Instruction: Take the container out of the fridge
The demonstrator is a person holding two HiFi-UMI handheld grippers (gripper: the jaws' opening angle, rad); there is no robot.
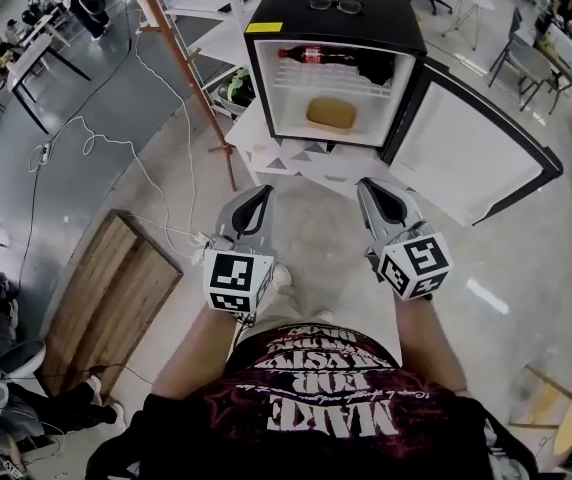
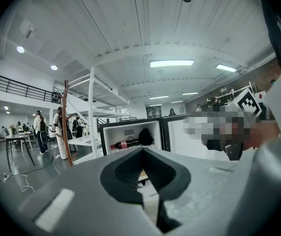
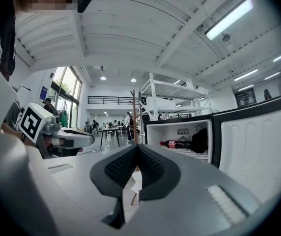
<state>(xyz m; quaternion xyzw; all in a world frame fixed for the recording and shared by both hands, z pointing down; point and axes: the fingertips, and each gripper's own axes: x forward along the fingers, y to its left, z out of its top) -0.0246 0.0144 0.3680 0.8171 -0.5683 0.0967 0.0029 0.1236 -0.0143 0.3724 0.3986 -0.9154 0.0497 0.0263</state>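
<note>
Both pairs of tongs are pressed together and empty. The left tongs (image 1: pixel 263 190) and the right tongs (image 1: pixel 366 183) are held side by side at waist height, pointing toward the open fridge (image 1: pixel 258 78) and well short of it. The left gripper view and the right gripper view each show dark ribbed pads meeting at the tip with nothing between them.

Beyond them the fridge door (image 1: pixel 476 153) hangs swung wide to the right. On the floor of the lower compartment, near its middle and clear of the walls, the container (image 1: pixel 331 114) lies alone: a low, rounded, tan tub. A cola bottle (image 1: pixel 316 56) rests on its side on the wire shelf above, and a pair of glasses (image 1: pixel 335 5) sits on the fridge's black top.

The tub looks like light plastic, stiff enough at the rim but likely to flex at the sides, and its smooth, chilled skin may be slippery. What it holds, if anything, cannot be told, so its weight is a guess. The soundest hold appears to be across its narrower width or on the near rim, kept level as it comes out under the shelf.
</note>
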